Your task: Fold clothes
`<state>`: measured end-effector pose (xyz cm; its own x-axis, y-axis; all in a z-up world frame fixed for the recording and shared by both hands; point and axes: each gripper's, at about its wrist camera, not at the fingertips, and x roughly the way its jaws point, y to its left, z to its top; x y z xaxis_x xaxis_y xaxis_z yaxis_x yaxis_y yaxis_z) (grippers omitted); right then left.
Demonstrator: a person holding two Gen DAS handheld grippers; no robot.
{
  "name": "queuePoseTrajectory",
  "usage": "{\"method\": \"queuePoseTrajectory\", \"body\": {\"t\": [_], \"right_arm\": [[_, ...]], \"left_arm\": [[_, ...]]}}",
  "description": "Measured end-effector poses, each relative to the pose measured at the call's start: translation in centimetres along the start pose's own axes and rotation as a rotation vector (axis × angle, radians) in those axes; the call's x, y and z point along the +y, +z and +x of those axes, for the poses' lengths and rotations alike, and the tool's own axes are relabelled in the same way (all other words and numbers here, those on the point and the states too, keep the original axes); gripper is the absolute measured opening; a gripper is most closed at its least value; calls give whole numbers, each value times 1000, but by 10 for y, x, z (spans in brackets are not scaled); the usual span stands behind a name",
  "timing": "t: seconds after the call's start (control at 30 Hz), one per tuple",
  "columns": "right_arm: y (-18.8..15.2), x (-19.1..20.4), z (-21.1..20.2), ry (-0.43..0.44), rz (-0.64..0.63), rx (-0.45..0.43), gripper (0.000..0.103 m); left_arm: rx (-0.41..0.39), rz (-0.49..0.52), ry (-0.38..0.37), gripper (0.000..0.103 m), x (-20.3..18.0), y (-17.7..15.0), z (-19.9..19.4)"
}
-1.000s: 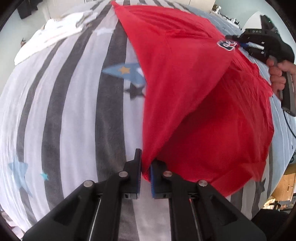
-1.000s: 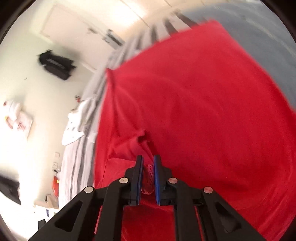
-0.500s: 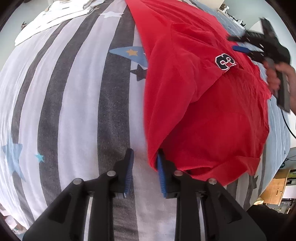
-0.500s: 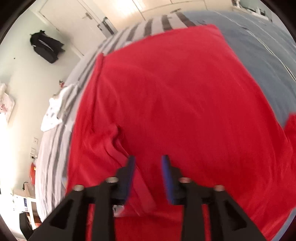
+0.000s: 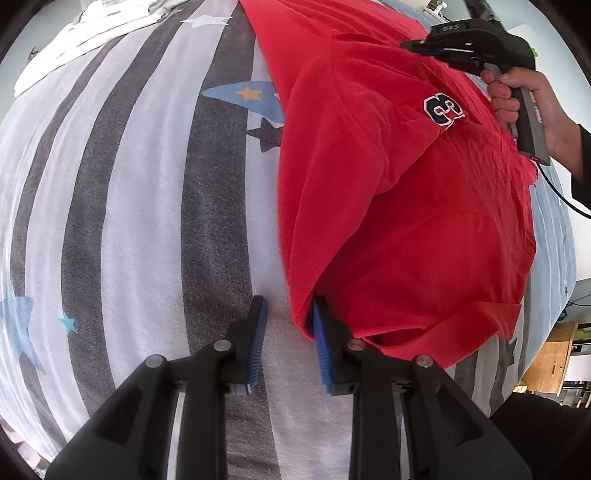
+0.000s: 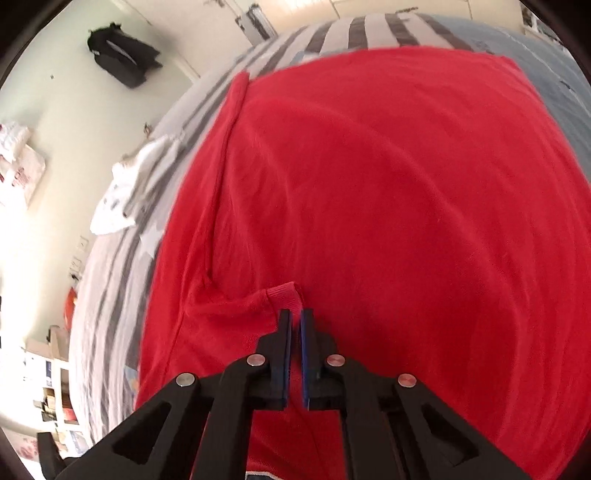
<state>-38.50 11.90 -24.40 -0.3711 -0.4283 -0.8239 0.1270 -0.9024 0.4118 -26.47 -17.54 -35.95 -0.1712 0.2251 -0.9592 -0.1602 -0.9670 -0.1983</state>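
A red polo shirt [image 5: 388, 203] with a number patch [image 5: 443, 110] lies on the striped bed sheet [image 5: 129, 184], one sleeve folded over its body. My left gripper [image 5: 290, 302] stands open just above the sheet. The shirt's near corner rests against its right finger, and only sheet shows between the pads. In the right wrist view the shirt [image 6: 388, 184] fills the frame. My right gripper [image 6: 295, 314] has its jaws closing tight on the ribbed sleeve cuff [image 6: 286, 295], which stands up between the pads. The left wrist view shows that gripper [image 5: 413, 46] over the shirt's far side, held by a hand [image 5: 524, 96].
A crumpled white garment [image 5: 92, 33] lies at the far end of the bed, also visible in the right wrist view [image 6: 125, 192]. A black bag [image 6: 122, 55] hangs on the wall. Wooden furniture [image 5: 554, 354] stands beside the bed at the right.
My left gripper let go of the shirt's corner and opened. My right gripper opened, shifted across the shirt, and shut on the sleeve cuff. The lifted shirt has settled onto the bed.
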Motion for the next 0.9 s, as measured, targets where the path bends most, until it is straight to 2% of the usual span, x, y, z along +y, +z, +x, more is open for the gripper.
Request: {"method": "queuePoseTrajectory", "body": {"t": [0.1,0.17,0.3,0.33,0.4,0.43,0.53,0.67,0.77,0.83,0.9], "right_arm": [[7,-6,-14,5,22,-54,3],[6,-8,-5,-38,-9,-22,3],[9,-18,17,-70,-13,60,7],[13,-20,14,-62,-4,46,7],[22,-23,6,-49,13,5,14],[28,-27,2,-42,26,-20,15],[48,-37,4,-64,38,-39,17],[77,-44,29,-127,36,-48,17],[91,-61,35,-187,57,-79,17],[105,-81,31,-219,98,-116,17],[114,-96,28,-242,127,-146,17]], "left_arm": [[16,-3,-9,22,-2,2,4],[31,-20,-15,23,-3,4,3],[41,-80,-54,37,0,5,-22],[35,-93,-72,42,1,6,-34],[22,-84,-79,44,-1,11,-52],[13,-79,-88,44,1,29,-60],[-17,-70,-126,46,-3,43,-76],[-121,-26,-101,49,19,95,-66],[-227,43,-13,49,36,187,-32],[-299,60,49,49,41,250,-2],[-355,53,79,49,47,316,24]]}}
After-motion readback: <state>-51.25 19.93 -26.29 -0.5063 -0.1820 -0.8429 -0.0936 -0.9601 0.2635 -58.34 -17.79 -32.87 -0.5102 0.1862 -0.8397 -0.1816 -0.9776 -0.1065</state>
